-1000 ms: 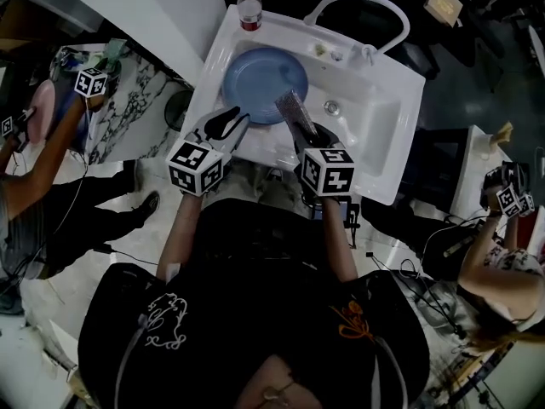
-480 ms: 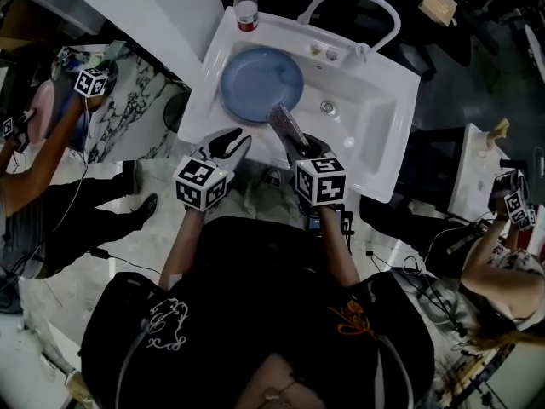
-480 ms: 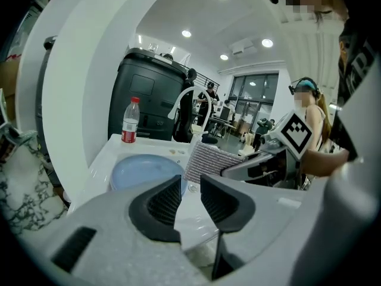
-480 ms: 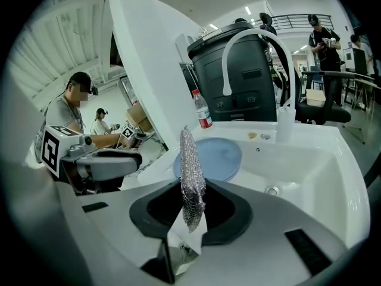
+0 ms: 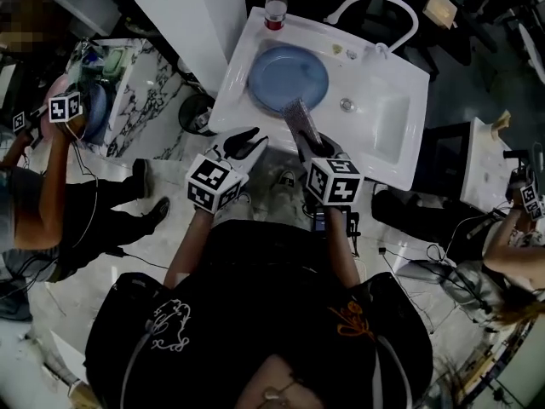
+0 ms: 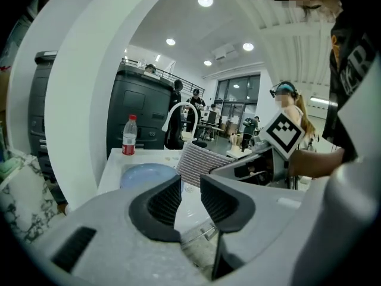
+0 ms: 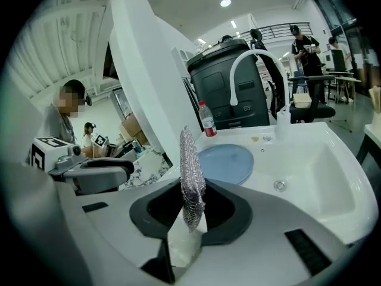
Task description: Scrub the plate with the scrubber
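1. The left gripper (image 5: 248,140) (image 6: 190,196) is held released: its ribbed jaws stand moderately apart with a clear gap, and nothing is gripped between them. It is positioned at the near left edge of the white sink (image 5: 407,140) (image 7: 348,189).
2. The right gripper (image 5: 317,146) (image 7: 191,210) is clamped on the steel-mesh scrubber (image 5: 301,118) (image 6: 201,163) (image 7: 191,177), which stands upright and edge-on out of its jaws.
3. The blue plate (image 5: 286,76) (image 6: 144,175) (image 7: 229,162) is laid flat in the left part of the sink. In the head view the scrubber's tip overlaps the plate's near rim, but it appears to be held just clear of it; contact cannot be confirmed.
4. Black-and-white square markers are carried on the cube of each gripper. A red cap and red label are seen on the plastic bottle (image 5: 274,5) (image 6: 128,134) (image 7: 206,119), but the print is too small to be read.
5. The bottle is stood on the sink's far left corner, behind the plate. A curved white faucet (image 5: 375,11) (image 6: 176,115) (image 7: 245,64) is mounted along the far edge, and the drain (image 5: 347,105) (image 7: 278,185) is set to the right of the plate.
6. A marbled counter (image 5: 145,100) is seen to the left of the sink, beyond a white wall (image 5: 183,15).
7. From the left gripper view, the far right of the sink is screened by the scrubber and the right gripper.
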Demonstrator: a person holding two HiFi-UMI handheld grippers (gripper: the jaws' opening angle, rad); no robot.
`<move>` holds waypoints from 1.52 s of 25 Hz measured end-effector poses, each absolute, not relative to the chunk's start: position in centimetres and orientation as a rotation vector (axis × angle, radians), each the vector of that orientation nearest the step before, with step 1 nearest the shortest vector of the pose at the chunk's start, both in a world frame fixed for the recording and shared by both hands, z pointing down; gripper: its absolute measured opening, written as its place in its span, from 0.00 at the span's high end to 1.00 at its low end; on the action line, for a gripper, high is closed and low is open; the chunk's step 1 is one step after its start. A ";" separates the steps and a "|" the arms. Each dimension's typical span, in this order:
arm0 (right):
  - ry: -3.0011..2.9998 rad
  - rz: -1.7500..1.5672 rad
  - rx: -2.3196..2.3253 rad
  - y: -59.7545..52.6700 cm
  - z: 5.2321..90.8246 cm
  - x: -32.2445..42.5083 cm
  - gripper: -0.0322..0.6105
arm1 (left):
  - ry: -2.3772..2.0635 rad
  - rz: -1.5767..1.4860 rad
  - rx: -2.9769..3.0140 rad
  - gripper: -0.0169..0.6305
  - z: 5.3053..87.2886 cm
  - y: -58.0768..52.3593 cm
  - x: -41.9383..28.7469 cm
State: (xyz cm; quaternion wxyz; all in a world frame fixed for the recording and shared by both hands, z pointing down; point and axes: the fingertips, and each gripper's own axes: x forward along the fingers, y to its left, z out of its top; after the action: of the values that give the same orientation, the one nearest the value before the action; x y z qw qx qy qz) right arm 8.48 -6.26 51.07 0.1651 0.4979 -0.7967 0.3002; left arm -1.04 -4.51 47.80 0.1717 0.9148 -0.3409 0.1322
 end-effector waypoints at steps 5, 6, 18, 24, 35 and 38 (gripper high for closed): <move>-2.247 0.898 1.528 -1.7 51.1 5.1 0.82 | -0.878 0.373 2.651 0.80 47.6 -0.7 -4.4; -2.238 0.905 1.552 -0.7 51.1 4.6 0.82 | -0.853 0.369 2.664 0.80 47.6 0.0 -4.9; -2.151 0.916 1.689 8.9 51.0 3.1 0.82 | -0.622 0.329 2.784 0.81 46.4 7.1 -4.5; -2.175 0.876 1.650 10.0 49.7 5.0 0.83 | -0.666 0.318 2.799 0.81 44.6 8.6 -2.7; -2.223 0.847 1.551 11.6 49.3 6.4 0.83 | -0.766 0.310 2.769 0.81 44.2 11.5 -1.4; -2.230 0.856 1.546 12.1 49.5 7.1 0.83 | -0.779 0.325 2.760 0.81 44.5 12.0 -0.9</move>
State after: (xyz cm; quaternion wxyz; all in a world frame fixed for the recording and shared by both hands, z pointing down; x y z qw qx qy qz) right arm 7.10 12.09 49.47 0.1478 0.5373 -0.7752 0.2974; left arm -0.88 12.03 44.54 0.1273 0.9485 -0.2677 0.1118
